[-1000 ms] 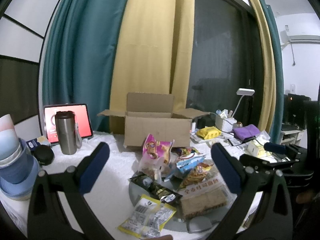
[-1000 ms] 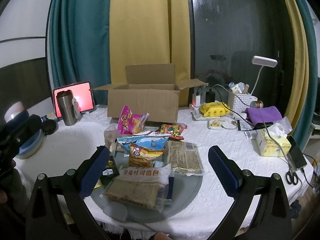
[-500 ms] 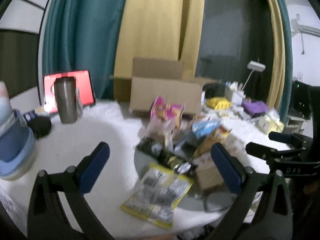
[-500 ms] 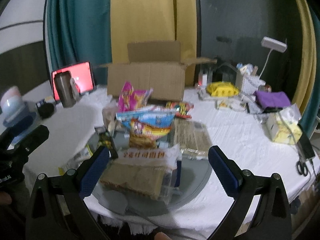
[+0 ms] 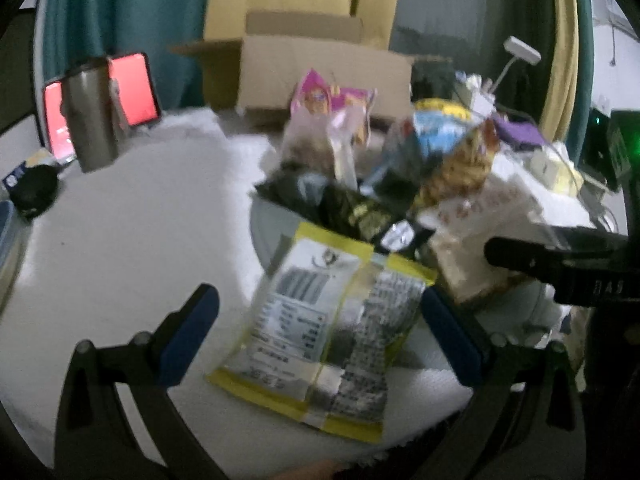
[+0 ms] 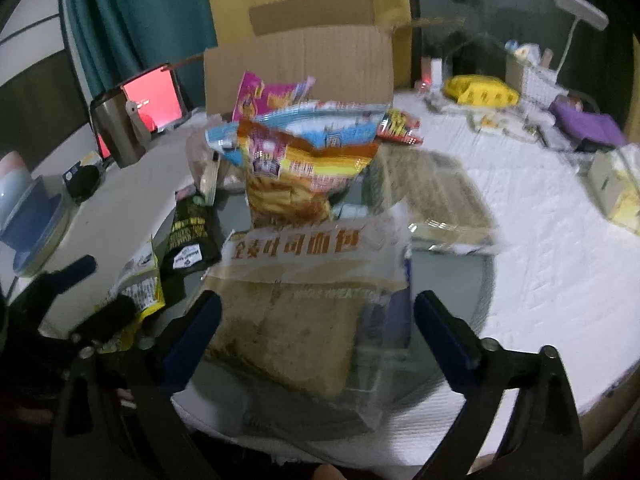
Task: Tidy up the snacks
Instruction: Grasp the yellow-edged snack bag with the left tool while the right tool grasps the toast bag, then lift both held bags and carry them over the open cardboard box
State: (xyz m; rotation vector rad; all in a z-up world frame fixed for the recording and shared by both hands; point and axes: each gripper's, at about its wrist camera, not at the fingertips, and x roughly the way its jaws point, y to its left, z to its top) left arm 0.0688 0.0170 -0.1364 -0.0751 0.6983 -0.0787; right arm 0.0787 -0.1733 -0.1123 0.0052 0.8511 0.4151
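Note:
A heap of snack packets lies on a grey round tray (image 6: 452, 264) on the white table. My left gripper (image 5: 320, 320) is open, its blue fingers on either side of a yellow-edged packet (image 5: 324, 328) lying flat at the tray's near edge. My right gripper (image 6: 316, 324) is open around a clear bag of whole-wheat toast (image 6: 296, 300). Behind stand an orange chip bag (image 6: 300, 172), a pink packet (image 5: 332, 116) and a dark packet (image 5: 352, 208). An open cardboard box (image 6: 296, 60) stands at the back.
A steel tumbler (image 5: 92, 120) and a red-screened tablet (image 5: 132, 92) stand at the back left. Stacked blue bowls (image 6: 28, 216) sit at the left edge. A desk lamp (image 6: 576, 20), tissue box (image 6: 616, 184) and purple cloth (image 6: 588, 124) lie to the right.
Both grippers have dropped down and forward toward the tray. The yellow packet now lies between the left fingers and the toast bag between the right fingers.

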